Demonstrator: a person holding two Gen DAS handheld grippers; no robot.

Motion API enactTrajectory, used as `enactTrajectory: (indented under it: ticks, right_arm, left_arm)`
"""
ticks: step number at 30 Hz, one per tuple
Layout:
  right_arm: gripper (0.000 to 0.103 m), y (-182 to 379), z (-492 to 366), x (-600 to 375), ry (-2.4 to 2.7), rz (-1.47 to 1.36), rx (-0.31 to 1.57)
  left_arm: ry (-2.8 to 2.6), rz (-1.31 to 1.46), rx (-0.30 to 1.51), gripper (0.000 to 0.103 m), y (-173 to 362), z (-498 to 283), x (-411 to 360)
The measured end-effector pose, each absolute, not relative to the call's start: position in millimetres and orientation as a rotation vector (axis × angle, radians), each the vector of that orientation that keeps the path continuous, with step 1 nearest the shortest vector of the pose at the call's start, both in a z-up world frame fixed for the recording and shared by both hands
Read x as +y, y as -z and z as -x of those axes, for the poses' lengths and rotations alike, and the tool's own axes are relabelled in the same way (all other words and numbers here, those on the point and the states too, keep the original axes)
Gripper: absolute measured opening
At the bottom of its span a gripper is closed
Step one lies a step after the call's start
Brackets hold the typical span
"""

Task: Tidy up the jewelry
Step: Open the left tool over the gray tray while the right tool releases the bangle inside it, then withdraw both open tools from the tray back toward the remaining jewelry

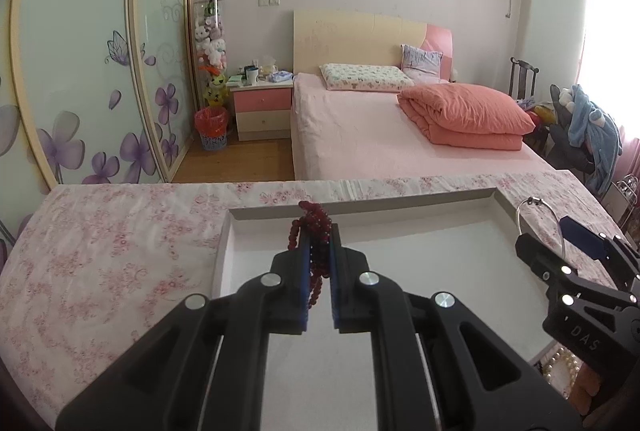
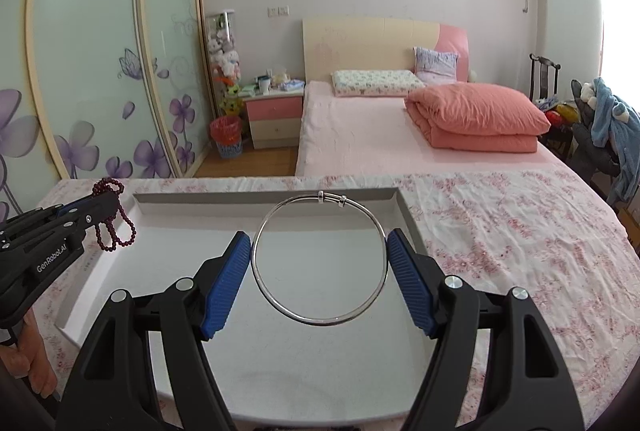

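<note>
The left gripper (image 1: 320,251) is clamped on a dark red bead strand (image 1: 316,231) that dangles over the near-left part of the shallow white tray (image 2: 192,203). The right gripper (image 2: 320,263) stands wide, its blue pads (image 2: 224,287) pressing the sides of a silver bangle (image 2: 320,259). The bangle lies nearly flat above the tray's centre, so the tray floor is directly below both pieces, and the right gripper looks better placed to set down first.

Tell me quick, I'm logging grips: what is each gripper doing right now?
Left gripper: closed on the red bead bracelet.
Right gripper: holding the silver bangle between its pads.
</note>
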State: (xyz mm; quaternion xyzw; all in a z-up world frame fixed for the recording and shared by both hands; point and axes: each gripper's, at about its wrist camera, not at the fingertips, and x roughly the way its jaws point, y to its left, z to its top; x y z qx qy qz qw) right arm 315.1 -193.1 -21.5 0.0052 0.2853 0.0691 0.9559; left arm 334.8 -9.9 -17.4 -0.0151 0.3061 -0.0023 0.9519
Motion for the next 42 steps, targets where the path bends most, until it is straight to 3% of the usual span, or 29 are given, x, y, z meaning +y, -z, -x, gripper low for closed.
enactTrajectory:
  ticks: [4,7,9,17,32,42]
  right_arm:
    - [0.071,28,-321,-193,-0.140,-0.016,0.610]
    - [0.080,26,-319,-194,-0.138,-0.022,0.605]
    - [0.080,23,-317,-194,-0.143,-0.021,0.596]
    - [0.080,17,-305,-197,-0.146,-0.027,0.586]
    - [0.080,3,-262,-218,-0.114,-0.025,0.564]
    - [0.080,27,-218,-247,-0.069,-0.024,0.636]
  left_arm:
    - [0.007,0.032,0.638,0.010,25,-345,-10]
    - [0.005,0.035,0.643,0.012,29,-352,-9]
    - [-0.001,0.036,0.644,0.021,30,-353,-8]
    - [-0.038,0.033,0.614,0.028,23,-342,-2]
    - [-0.093,0.032,0.581,0.034,5,-281,26]
    - [-0.069,0.045,0.666,0.037,29,-220,43]
